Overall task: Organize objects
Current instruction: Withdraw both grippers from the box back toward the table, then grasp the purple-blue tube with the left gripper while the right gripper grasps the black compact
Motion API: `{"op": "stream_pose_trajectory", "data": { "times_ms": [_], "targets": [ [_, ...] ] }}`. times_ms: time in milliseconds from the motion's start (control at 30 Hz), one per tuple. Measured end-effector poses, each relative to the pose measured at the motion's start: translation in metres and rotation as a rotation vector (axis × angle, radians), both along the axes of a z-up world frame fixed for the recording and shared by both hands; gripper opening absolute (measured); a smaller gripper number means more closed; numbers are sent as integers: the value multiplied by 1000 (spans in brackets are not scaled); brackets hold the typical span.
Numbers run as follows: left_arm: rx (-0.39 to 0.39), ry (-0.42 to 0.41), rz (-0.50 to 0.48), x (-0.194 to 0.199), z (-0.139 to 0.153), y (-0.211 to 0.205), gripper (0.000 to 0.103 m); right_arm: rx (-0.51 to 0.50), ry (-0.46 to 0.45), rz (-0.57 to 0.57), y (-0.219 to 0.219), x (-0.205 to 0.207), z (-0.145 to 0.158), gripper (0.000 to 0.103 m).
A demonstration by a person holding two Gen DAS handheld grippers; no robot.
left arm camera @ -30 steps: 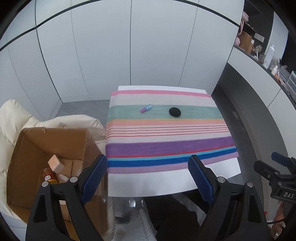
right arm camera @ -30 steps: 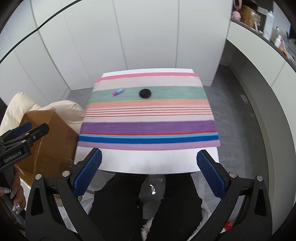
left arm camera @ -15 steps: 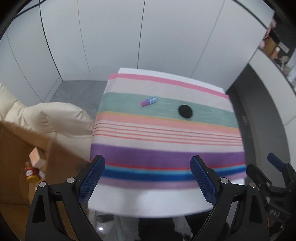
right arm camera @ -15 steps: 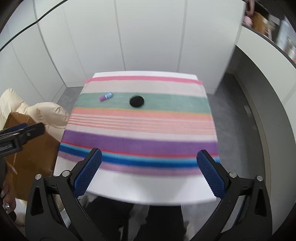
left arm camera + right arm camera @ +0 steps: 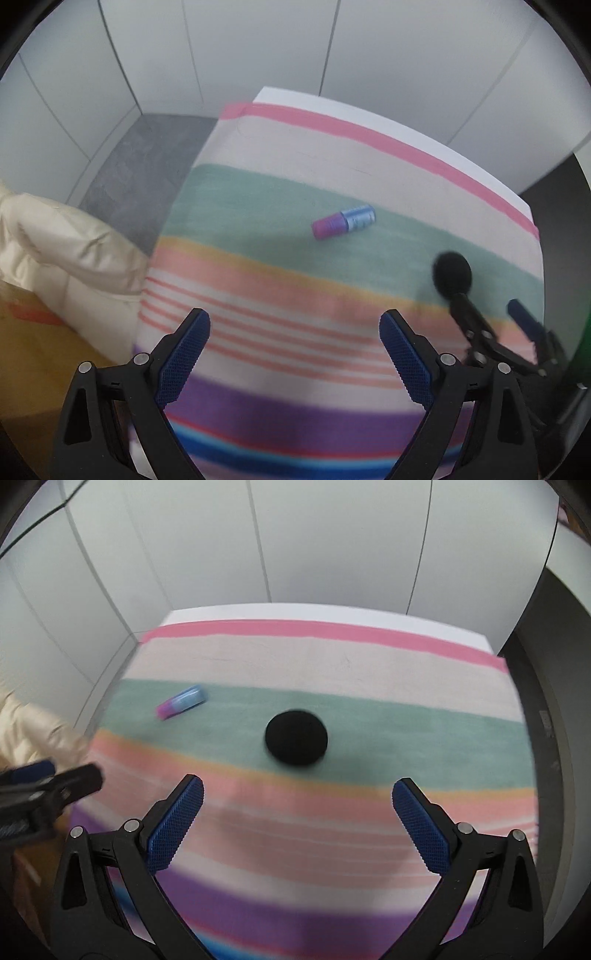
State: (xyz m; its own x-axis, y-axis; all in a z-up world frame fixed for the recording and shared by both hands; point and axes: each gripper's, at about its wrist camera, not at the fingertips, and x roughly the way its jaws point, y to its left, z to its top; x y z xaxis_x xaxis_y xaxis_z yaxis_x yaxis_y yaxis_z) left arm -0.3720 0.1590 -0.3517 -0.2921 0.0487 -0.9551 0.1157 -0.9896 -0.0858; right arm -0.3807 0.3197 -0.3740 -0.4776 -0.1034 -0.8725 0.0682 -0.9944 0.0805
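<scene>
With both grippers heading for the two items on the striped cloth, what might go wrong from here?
1. The small capped tube lies on its side on the striped cloth; a glancing touch from the open left hand-held gripper could roll it away.
2. The black round object looks low, so the open right hand-held gripper may pinch cloth.
3. The grippers are close together and could collide.

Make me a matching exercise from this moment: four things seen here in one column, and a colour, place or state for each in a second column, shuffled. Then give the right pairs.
Things:
1. small tube
2. round pad
3. left gripper
4. cushion

Descriptions:
A. cream, beside the table on its left
B. black, lying on the green stripe between the right gripper's open fingers as its camera sees it
C. open, holding nothing
D. pink cap and blue body, lying on its side

Pairs: 1-D, 2-B, 3-C, 4-A
</scene>
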Motion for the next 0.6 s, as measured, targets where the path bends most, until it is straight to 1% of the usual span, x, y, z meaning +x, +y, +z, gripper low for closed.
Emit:
{"op": "stream_pose_trajectory", "data": {
  "times_ms": [33, 100, 167, 200, 233, 300, 333, 367, 433, 500, 600],
  "targets": [
    [1, -3, 19, -6, -5, 2, 94, -3, -2, -8, -1, -6, -8, 103],
    [-5, 2, 49, -15, -10, 8, 94, -3, 0, -25, -3, -20, -25, 99],
    [-9, -5, 71, -26, -18, 15, 94, 15, -2, -28, -5, -26, -37, 91],
    [-9, -11, 85, -31, -22, 17, 94, 46, 17, -27, -9, -27, -41, 90],
    [1, -15, 106, -37, -27, 18, 94, 84, 45, -18, -12, -26, -42, 81],
    [23, -7, 138, -44, -33, 20, 94, 84, 75, -1, -13, -21, -40, 67],
    [41, 1, 162, -48, -37, 20, 94, 85, 75, -8, -8, -22, -39, 50],
    [49, 5, 176, -51, -39, 21, 94, 70, 65, -15, -1, -22, -38, 50],
    [49, 1, 205, -57, -46, 25, 94, 8, 50, -44, 16, -18, -35, 50],
    [52, 15, 235, -62, -48, 27, 94, -36, 37, -73, 33, -15, -34, 49],
    [83, 38, 259, -68, -48, 29, 94, -77, 14, -71, 47, -11, -33, 49]
  ]
}}
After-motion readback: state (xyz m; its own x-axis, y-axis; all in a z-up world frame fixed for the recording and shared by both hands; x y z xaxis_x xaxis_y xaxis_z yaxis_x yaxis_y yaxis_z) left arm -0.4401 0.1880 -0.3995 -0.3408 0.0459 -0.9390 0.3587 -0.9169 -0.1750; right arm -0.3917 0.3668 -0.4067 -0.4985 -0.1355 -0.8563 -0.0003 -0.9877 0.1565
